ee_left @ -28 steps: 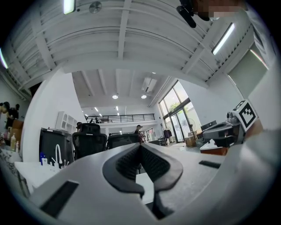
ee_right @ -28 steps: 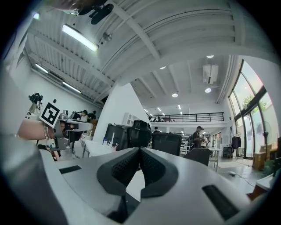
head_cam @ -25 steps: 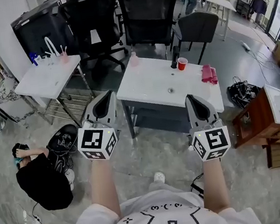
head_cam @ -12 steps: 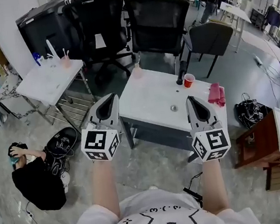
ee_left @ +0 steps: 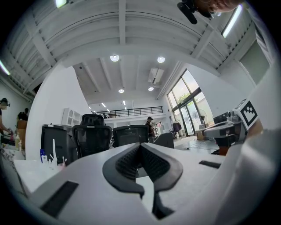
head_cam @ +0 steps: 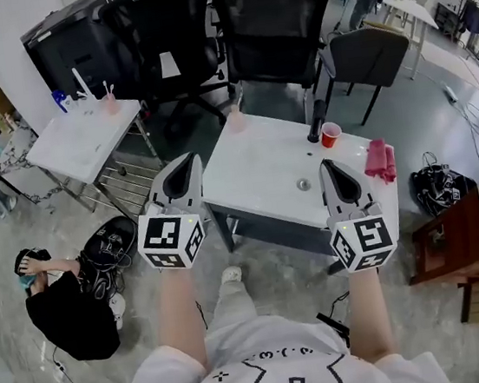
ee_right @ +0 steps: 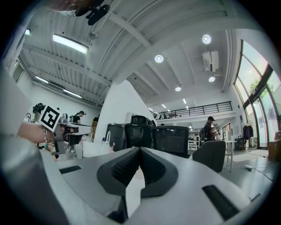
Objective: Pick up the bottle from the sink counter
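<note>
dark bottle (head_cam: 312,126), red cup (head_cam: 330,135) beside it

White counter (head_cam: 254,167) with dark bottle (head_cam: 312,126), red cup (head_cam: 330,134), pink cloth (head_cam: 380,161), pale pink bottle (head_cam: 234,118)

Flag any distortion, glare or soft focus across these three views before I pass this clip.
Head view: evenly lit, sharp, edges bent by the wide lens, white table bright but not washed out. Left gripper view: heavy fisheye inside a dark round border, ceiling lights flaring mildly, near fingers soft. Right gripper view: same round border, bright windows at right, fingers soft.
</note>
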Available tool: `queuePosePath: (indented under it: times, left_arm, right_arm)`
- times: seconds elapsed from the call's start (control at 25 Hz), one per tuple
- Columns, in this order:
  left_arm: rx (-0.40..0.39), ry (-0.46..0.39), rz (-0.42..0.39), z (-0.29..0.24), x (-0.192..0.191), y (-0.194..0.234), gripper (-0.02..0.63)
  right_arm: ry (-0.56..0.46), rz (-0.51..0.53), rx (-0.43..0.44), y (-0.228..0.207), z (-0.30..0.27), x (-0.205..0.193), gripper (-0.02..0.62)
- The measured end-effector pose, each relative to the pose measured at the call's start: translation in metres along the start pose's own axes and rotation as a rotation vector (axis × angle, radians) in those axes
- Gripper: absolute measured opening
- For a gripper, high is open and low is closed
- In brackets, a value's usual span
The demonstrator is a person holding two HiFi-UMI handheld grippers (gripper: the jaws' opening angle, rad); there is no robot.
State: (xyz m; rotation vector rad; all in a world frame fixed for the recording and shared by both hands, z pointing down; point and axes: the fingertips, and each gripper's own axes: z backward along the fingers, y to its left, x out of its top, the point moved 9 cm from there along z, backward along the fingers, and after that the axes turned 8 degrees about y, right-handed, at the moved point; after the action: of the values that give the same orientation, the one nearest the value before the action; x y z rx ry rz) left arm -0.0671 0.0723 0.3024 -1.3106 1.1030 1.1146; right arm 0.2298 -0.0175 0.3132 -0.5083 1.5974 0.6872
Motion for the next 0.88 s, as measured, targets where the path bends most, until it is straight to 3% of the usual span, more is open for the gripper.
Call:
queuePosePath:
  times: [0.4, 0.88]
  left_arm:
    - [-0.055, 0.005, -0.018, -0.062, -0.014, 0.034, 0.008]
    - [-0.126, 0.020, -0.001, -0.182, -0.039, 0.114, 0.008]
  right_arm:
    - [0.004, -0.015, -0.054, -0.013, -0.053, -0.008, 0.029]
    - [0.047, 0.013, -0.129, -0.029, -0.166, -0.010, 0.029]
